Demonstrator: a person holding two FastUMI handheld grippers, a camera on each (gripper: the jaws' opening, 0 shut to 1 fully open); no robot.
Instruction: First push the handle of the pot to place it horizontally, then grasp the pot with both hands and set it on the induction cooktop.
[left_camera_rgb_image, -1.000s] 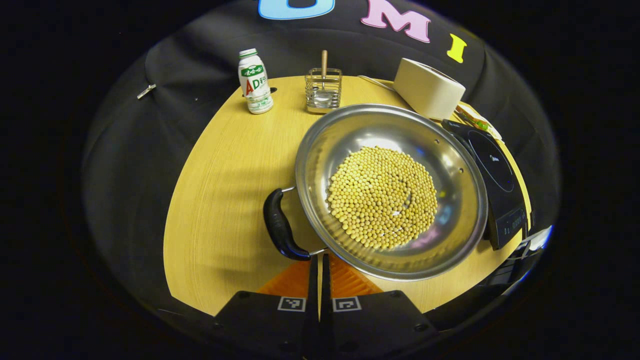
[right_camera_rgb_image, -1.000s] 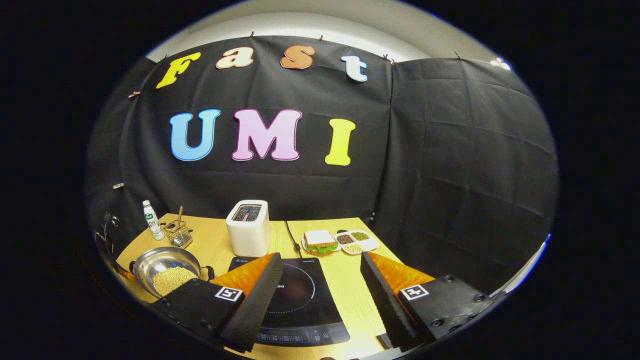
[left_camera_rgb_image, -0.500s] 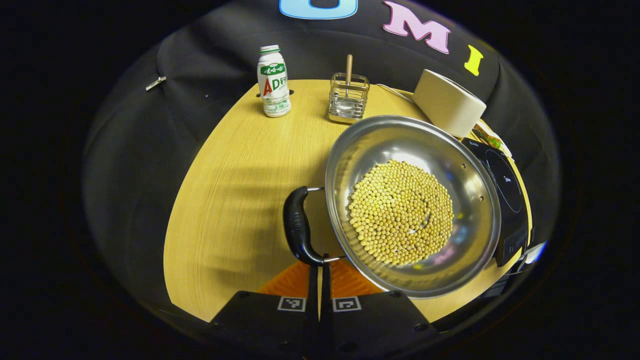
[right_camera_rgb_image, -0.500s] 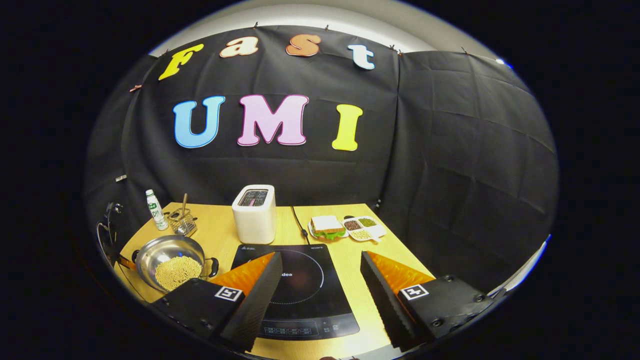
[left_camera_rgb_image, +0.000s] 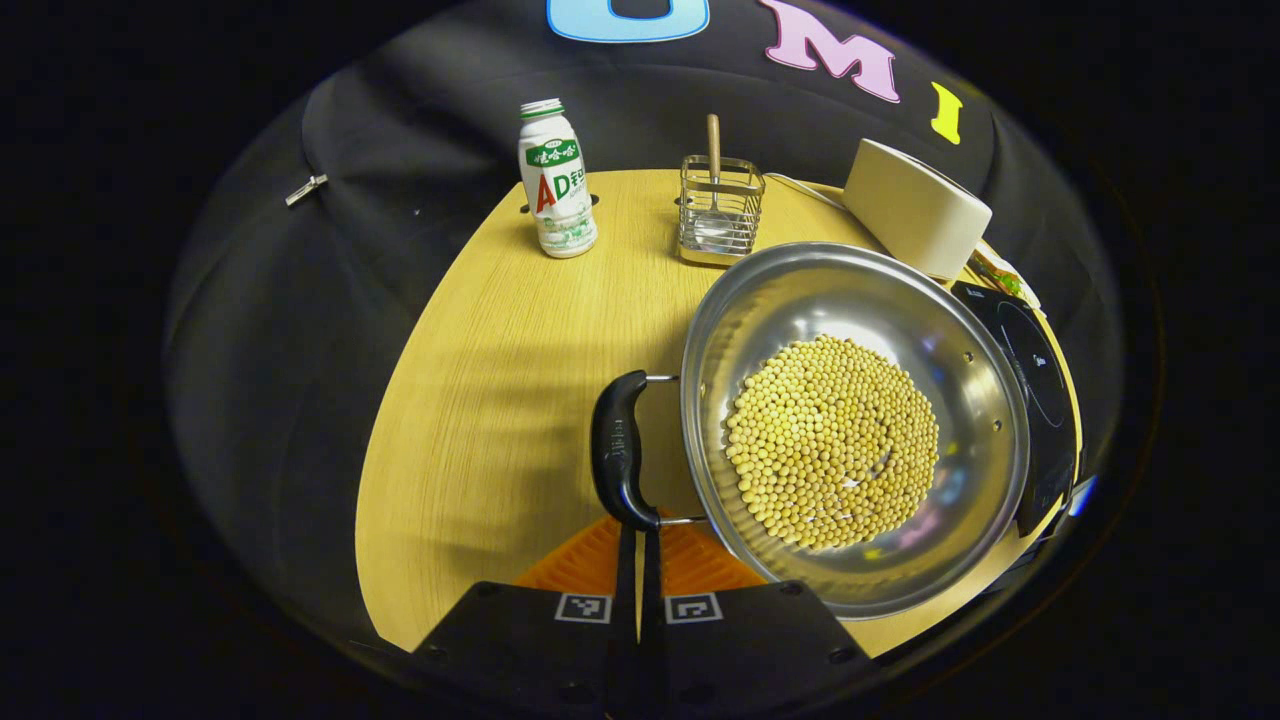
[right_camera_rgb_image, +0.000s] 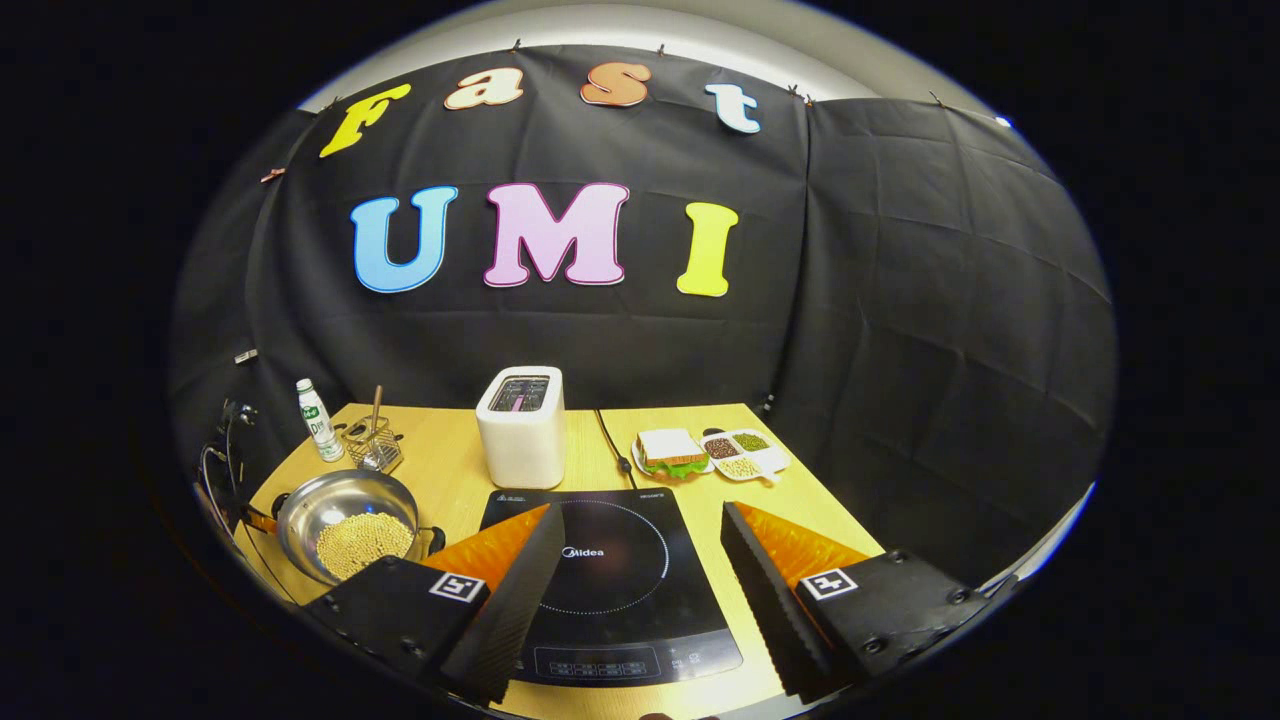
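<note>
Two grippers: both are showing, one in each view.
Left gripper (left_camera_rgb_image: 639, 535): jaws are sitting clenched together, tips touching the near end of the pot's black handle (left_camera_rgb_image: 619, 447).
Right gripper (right_camera_rgb_image: 640, 570): jaws are standing wide apart, released, hovering over the induction cooktop (right_camera_rgb_image: 612, 580).
Pot (left_camera_rgb_image: 800, 300): is resting on the counter (left_camera_rgb_image: 500, 350), holding soybeans (left_camera_rgb_image: 832, 440), just beside the cooktop.

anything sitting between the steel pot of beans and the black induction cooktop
Nothing visible does. The steel pot of yellow beans sits on the wooden table just beside the black induction cooktop, whose top is bare; the white toaster stands behind it.
</note>
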